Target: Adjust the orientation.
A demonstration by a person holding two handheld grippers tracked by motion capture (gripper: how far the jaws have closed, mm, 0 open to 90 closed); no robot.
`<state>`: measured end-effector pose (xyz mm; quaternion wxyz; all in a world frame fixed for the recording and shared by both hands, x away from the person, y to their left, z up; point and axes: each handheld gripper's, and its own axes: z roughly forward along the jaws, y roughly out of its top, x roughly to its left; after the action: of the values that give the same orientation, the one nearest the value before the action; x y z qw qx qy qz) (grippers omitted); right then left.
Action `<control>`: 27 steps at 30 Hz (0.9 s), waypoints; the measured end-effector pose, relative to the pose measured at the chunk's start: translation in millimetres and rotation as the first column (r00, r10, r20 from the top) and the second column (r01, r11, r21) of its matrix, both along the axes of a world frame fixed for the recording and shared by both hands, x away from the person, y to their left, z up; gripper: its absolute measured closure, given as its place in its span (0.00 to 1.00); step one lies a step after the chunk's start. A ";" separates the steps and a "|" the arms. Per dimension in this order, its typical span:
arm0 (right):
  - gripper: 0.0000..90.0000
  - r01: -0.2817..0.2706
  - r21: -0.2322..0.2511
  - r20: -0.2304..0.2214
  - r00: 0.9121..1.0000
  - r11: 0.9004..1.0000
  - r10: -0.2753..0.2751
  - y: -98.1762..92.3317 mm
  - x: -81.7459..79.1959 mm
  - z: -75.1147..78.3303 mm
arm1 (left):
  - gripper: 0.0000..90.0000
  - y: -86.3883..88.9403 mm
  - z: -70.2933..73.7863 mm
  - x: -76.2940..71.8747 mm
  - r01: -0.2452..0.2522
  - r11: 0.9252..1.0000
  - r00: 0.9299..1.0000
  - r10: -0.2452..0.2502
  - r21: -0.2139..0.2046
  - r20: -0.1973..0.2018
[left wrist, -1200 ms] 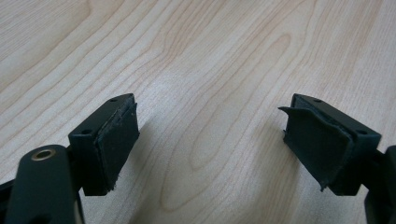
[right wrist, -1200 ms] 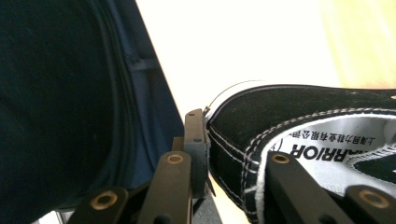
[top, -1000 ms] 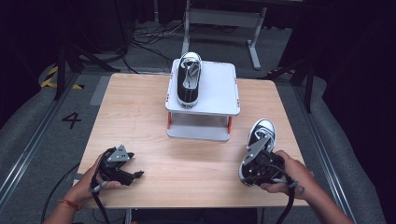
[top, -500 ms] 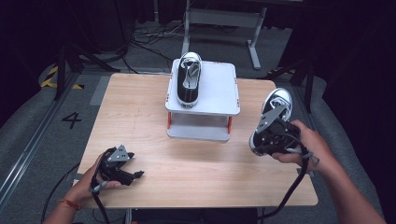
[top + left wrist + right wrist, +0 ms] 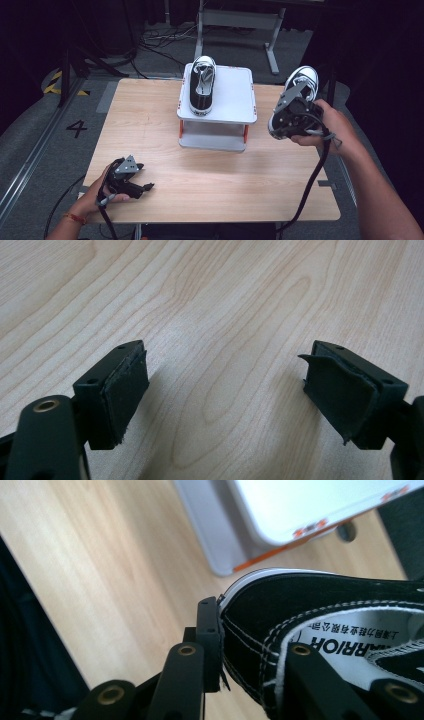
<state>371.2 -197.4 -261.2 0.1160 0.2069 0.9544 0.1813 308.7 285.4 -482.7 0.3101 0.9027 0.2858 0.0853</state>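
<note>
Right of the white stand point(image 5: 235, 97), the right gripper point(image 5: 292, 107) has its fingers clamped on the heel wall of a black sneaker point(image 5: 304, 80), held off the table point(image 5: 150, 125), toe pointing away. Free slot sits left of it, beside the parked sneaker point(image 5: 202, 85), long axes roughly parallel. Left gripper point(image 5: 132, 182) rests wide open and empty, far from the stand.

A pale, matt wooden tabletop point(image 5: 150, 130) with fine grain is seen across the frame's centre. A smooth white plastic stand point(image 5: 232, 95) with orange trim is seen at upper centre. The black canvas sneaker point(image 5: 320, 625), at lower right, is stitched in white thread, with a glossy white rubber edge.
</note>
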 end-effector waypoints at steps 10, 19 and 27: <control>0.87 -0.082 -0.012 0.053 0.995 0.997 0.082 28.1 24.8 21.7 | 0.20 0.0 0.0 0.3 0.004 1.000 1.000 -0.004 -0.001 0.000; 0.87 -0.161 -0.030 0.074 0.984 0.987 0.163 63.3 53.4 23.3 | 0.20 -0.3 0.1 -0.3 -0.003 1.000 1.000 0.003 0.001 0.000; 0.87 -0.245 -0.042 0.073 0.966 0.969 0.248 98.8 76.2 14.5 | 0.20 -0.6 0.2 -1.5 -0.015 1.000 1.000 0.015 0.004 0.003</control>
<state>447.3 -98.6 -246.7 0.1331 0.0776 0.9702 0.1869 307.2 284.8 -482.5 0.3083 0.9010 0.2918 0.0894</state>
